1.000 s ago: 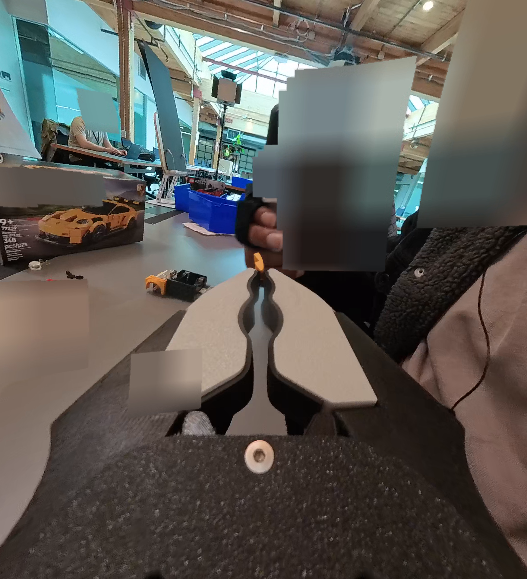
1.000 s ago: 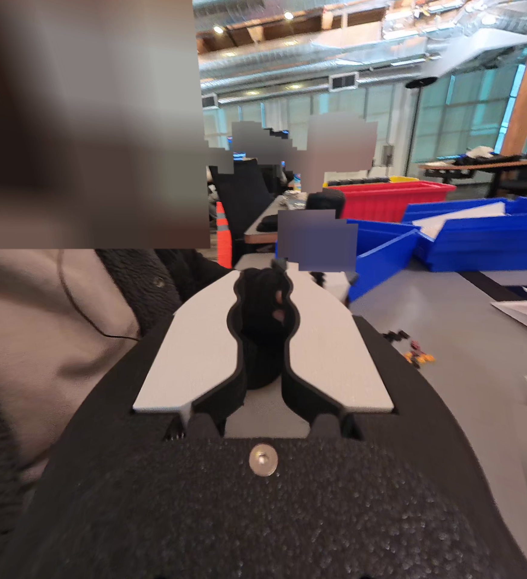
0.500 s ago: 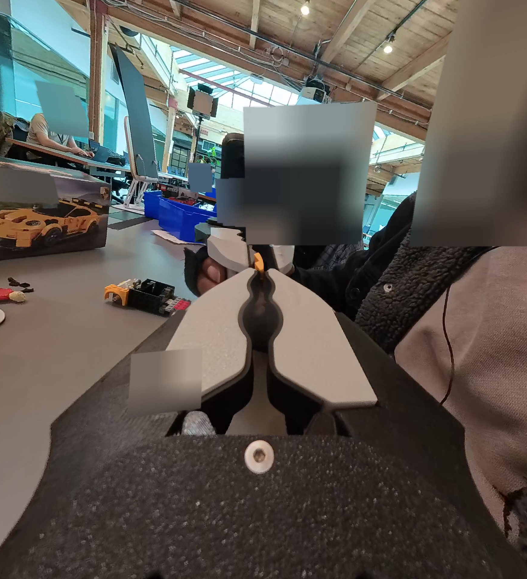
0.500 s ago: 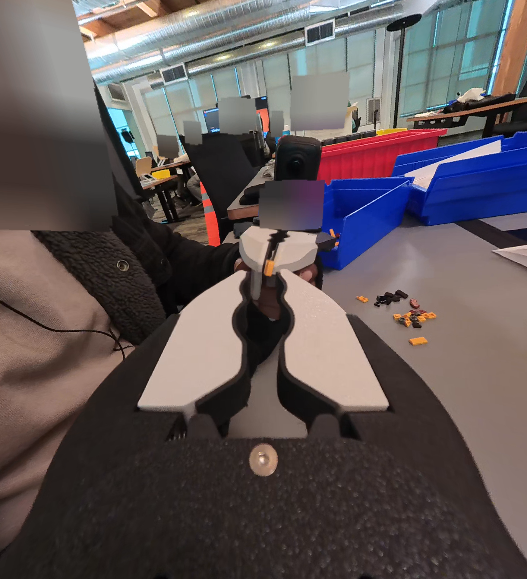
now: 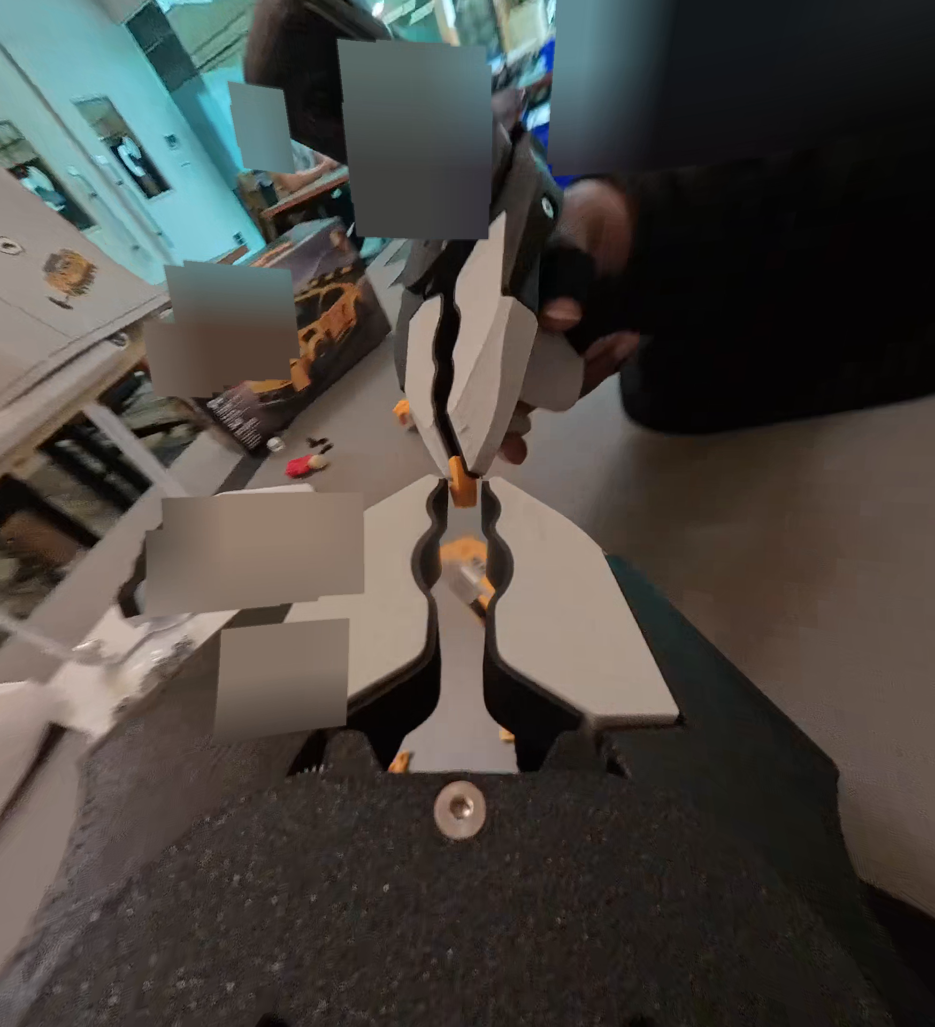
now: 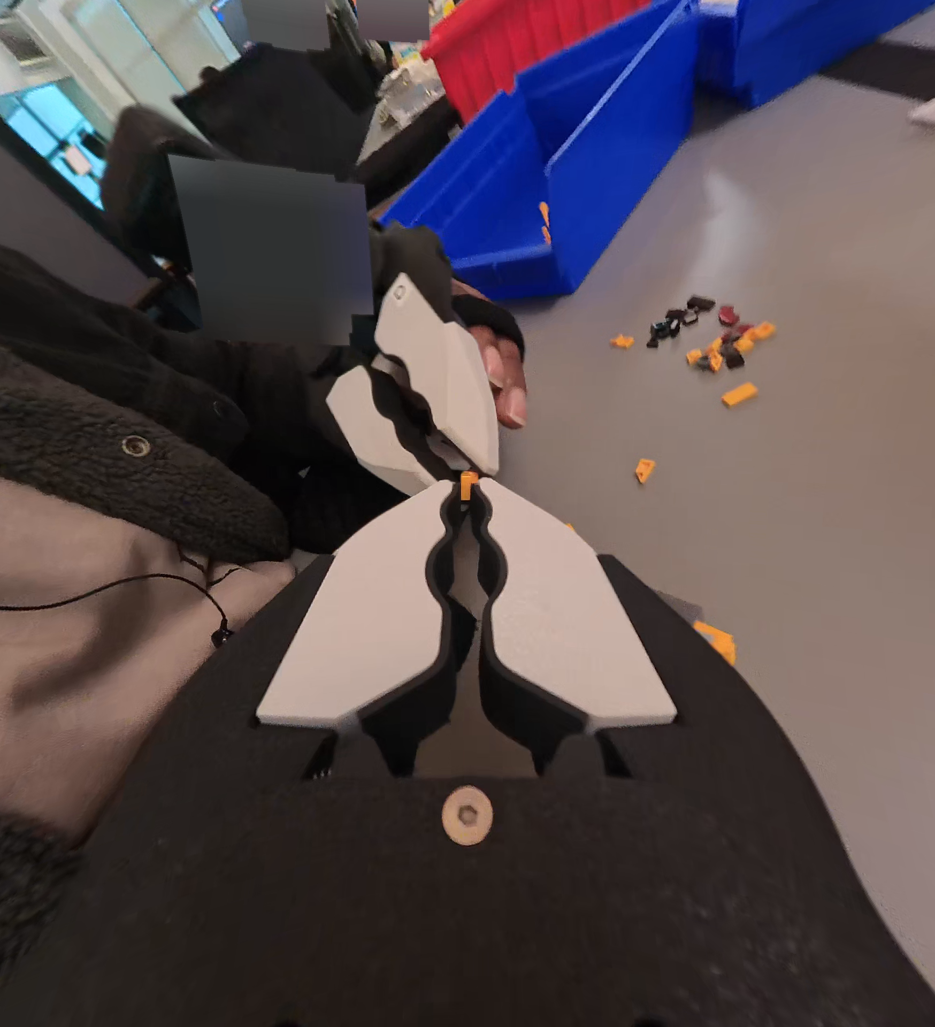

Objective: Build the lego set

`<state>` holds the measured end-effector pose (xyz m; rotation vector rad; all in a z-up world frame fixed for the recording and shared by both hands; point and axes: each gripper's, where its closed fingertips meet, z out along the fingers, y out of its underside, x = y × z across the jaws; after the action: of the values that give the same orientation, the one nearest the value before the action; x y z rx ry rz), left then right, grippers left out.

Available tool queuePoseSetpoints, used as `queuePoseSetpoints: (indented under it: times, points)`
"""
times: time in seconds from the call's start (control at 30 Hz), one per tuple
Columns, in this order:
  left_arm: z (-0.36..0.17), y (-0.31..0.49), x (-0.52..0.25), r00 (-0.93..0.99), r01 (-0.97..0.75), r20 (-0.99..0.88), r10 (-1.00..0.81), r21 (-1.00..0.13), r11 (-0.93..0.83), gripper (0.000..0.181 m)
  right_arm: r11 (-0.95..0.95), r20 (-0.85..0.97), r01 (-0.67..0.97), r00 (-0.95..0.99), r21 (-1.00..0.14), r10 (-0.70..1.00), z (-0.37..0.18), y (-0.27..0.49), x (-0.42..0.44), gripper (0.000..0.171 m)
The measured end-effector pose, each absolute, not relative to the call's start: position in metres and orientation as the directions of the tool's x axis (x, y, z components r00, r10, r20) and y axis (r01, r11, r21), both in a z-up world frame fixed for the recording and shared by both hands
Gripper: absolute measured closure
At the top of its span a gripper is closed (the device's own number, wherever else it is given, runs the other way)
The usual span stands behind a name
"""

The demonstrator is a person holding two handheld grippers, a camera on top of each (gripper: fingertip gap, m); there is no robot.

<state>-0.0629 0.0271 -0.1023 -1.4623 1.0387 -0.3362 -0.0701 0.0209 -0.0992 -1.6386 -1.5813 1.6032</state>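
Observation:
My left gripper (image 5: pixel 462 492) is shut on a small orange lego piece (image 5: pixel 462 489) and holds it above the grey table (image 5: pixel 787 528). My right gripper (image 5: pixel 457 464) comes down from above, tip to tip with the left, and pinches the top of the same piece. In the right wrist view my right gripper (image 6: pixel 468 492) is shut on the orange piece (image 6: pixel 468 482), and the left gripper (image 6: pixel 471 472) meets it from the upper left. A partly built orange and white model (image 5: pixel 468 567) shows on the table through the gap between the left fingers.
The lego box with a yellow car (image 5: pixel 321 333) and a red piece (image 5: pixel 304 465) lie at the far left. A loose pile of orange and black pieces (image 6: pixel 715 344) lies to the right, near blue bins (image 6: pixel 510 194). A clear plastic bag (image 5: pixel 93 678) lies at the left. My left and right fingertips are right by each other.
Both grippers have tilted down toward the table and come together tip to tip. The right gripper now pinches the orange piece that the left gripper held alone.

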Motion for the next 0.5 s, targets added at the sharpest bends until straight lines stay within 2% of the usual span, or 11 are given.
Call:
queuePoseSetpoints:
  times: [0.17,0.27,0.33,0.4,0.5]
  points:
    - [-0.115,0.037,-0.068,0.541,-0.586,-0.544,-0.641,-0.791,0.177,0.172,-0.37,-0.507,0.481,-0.191,-0.794,0.84,-0.111,0.028,-0.073,0.168]
    - [-0.116,0.04,-0.07,0.566,-0.587,-0.529,-0.632,-0.797,0.142,0.173,-0.367,-0.493,0.461,-0.189,-0.808,0.849,-0.111,0.031,-0.075,0.168]
    - [-0.111,0.039,-0.07,0.619,-0.461,-0.387,-0.683,-0.884,0.083,0.173,-0.317,-0.426,0.399,-0.219,-0.86,0.878,-0.102,0.032,-0.077,0.167]
    - [-0.103,0.037,-0.071,0.638,-0.248,-0.131,-0.759,-0.968,-0.041,0.173,-0.185,-0.261,0.298,-0.243,-0.936,0.934,-0.09,0.035,-0.076,0.161]
    - [-0.088,0.037,-0.078,0.537,0.106,0.298,-0.789,-0.952,-0.288,0.173,0.123,0.086,0.155,-0.229,-0.98,0.97,-0.074,0.033,-0.072,0.157]
